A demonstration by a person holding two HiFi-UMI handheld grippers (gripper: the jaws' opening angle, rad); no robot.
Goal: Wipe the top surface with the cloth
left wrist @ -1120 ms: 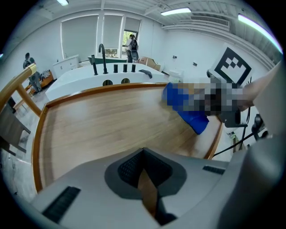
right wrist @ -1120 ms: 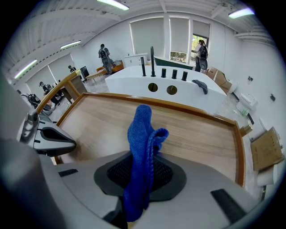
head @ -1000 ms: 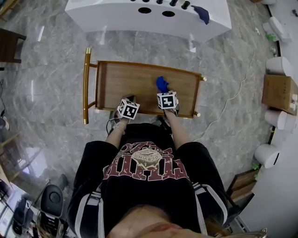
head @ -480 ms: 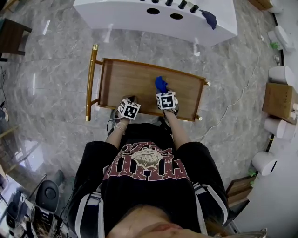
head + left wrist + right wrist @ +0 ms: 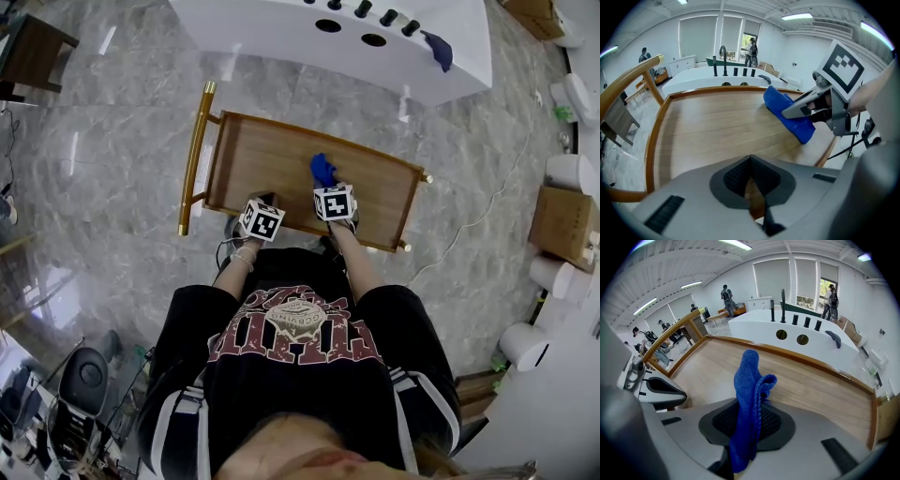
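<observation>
A wooden cart top [image 5: 272, 164] with a raised rim and a brass handle [image 5: 193, 156] at its left end lies in front of me. My right gripper [image 5: 330, 184] is shut on a blue cloth [image 5: 323, 170], which hangs over the wood near the cart's near edge. In the right gripper view the blue cloth [image 5: 749, 399] stands up between the jaws. The left gripper view shows that cloth [image 5: 787, 112] and the right gripper [image 5: 811, 105] on the wood at the right. My left gripper [image 5: 258, 202] is at the near edge, shut with nothing in it.
A white counter [image 5: 356, 37] with black knobs and two round holes stands beyond the cart; a second dark blue cloth [image 5: 439, 47] lies on it. Grey marble floor surrounds the cart. Boxes and white containers [image 5: 562, 216] line the right side. A white cable [image 5: 478, 220] runs across the floor.
The view has shifted, so the cart sits lower and more tilted in the head view. Both grippers keep their places at the near edge, the right one still holding the cloth.
</observation>
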